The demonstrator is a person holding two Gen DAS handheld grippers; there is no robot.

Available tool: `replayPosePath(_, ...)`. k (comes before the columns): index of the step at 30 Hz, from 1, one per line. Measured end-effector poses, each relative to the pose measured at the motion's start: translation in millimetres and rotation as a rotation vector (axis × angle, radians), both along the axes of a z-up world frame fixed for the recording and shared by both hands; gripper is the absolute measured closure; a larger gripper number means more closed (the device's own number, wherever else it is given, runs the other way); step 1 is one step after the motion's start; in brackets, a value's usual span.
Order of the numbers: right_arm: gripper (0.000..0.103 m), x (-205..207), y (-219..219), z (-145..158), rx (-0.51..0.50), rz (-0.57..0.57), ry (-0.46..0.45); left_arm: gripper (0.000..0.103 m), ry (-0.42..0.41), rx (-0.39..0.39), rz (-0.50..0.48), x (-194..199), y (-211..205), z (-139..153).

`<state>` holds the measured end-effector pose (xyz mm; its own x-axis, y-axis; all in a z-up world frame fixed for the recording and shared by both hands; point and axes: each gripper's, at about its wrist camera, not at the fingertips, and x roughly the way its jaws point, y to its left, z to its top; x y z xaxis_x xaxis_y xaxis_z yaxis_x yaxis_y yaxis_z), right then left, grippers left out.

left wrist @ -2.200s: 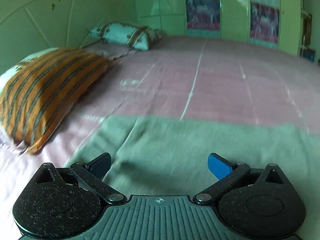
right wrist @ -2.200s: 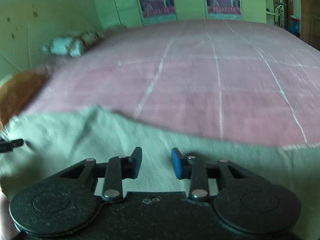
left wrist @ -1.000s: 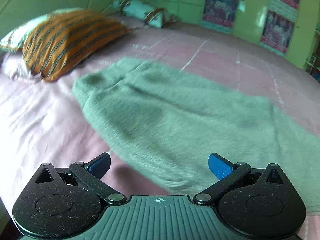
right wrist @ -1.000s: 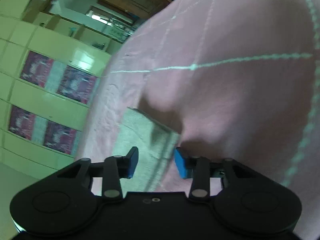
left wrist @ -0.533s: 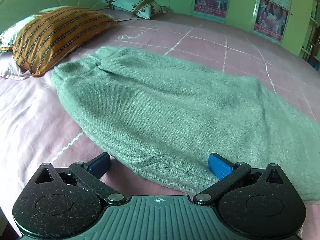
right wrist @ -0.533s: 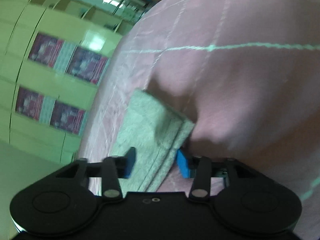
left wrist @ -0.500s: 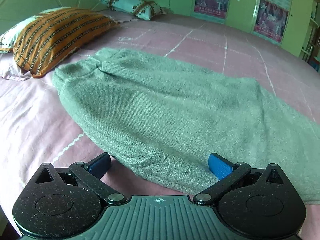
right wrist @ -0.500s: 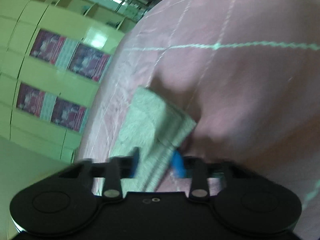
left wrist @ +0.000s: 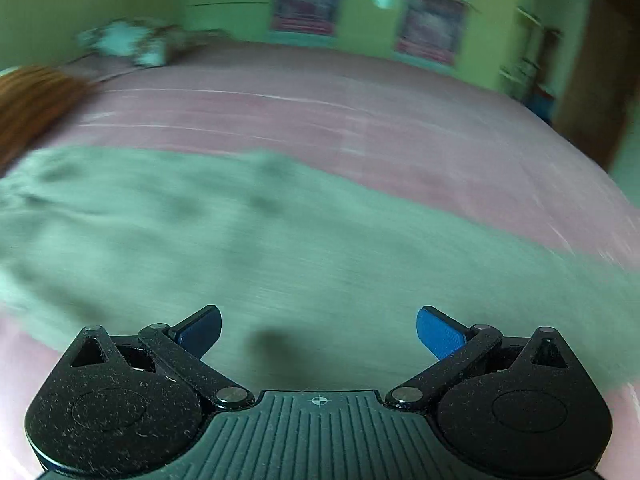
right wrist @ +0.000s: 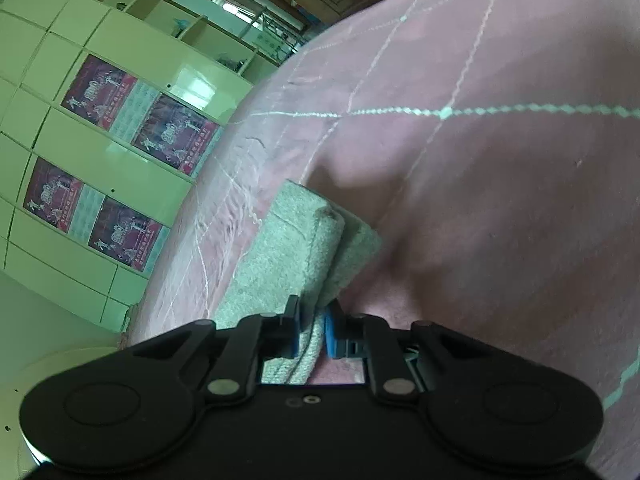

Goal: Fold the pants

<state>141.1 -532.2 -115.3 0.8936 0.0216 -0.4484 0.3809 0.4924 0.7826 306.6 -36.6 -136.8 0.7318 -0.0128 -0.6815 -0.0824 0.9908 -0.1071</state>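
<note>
A: The pants (left wrist: 248, 240) are seen spread flat across the pink bedspread (left wrist: 360, 120), grey-green cloth filling the lower half of the left wrist view (a badly smeared picture, it must be said).

B: And the left gripper (left wrist: 318, 332)?

A: It is held over the cloth with its blue pads spread wide; nothing is caught between them.

B: The right gripper (right wrist: 312, 332) is shown differently. Its jaws are pressed together on the layered end of the pants (right wrist: 296, 256), cloth pinched between the pads.

A: That end is seen lying against the bedspread (right wrist: 480, 180), white stitched lines crossing it.

B: Green cupboards (right wrist: 100, 128) with posters are seen behind.
</note>
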Motion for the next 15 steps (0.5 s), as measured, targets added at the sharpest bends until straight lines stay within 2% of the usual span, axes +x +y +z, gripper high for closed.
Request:
replayPosePath(3,0.097,-0.5,-1.3,3.3,-0.003,0.008,0.001,0.0,0.003,-0.011,-0.133,-5.1,-74.3,-6.6)
replayPosePath(4,0.095,-0.8,-3.4,2.8,0.011,0.011,0.0,0.0,-0.009,0.015,-0.179,-9.0,-98.7,-7.8)
replayPosePath(6,0.09,-1.1,-8.7,-0.7,0.052,0.025,0.002,0.0,0.008,0.078,-0.188,-11.6,-128.6,-13.9)
replayPosePath(8,0.091,-4.5,-11.8,-3.4,0.054,0.021,0.002,0.0,0.017,0.103,-0.153,-12.1,-140.0,-17.8)
replayPosePath(10,0.091,-8.7,-15.1,-4.6,0.065,0.013,-0.009,0.0,0.005,0.091,-0.124,-12.6,-137.9,-10.6)
replayPosePath(11,0.091,-10.7,-16.8,-5.6,0.072,0.01,-0.018,0.0,-0.007,0.088,-0.122,-14.1,-137.1,-9.3)
replayPosePath(13,0.091,-11.6,-19.4,-9.2,0.091,0.005,-0.023,0.0,0.036,0.128,-0.149,-12.3,-142.4,-19.5)
replayPosePath(15,0.091,-12.7,-20.5,-10.4,0.103,-0.017,-0.034,0.0,0.019,0.124,-0.144,-16.0,-141.4,-18.3)
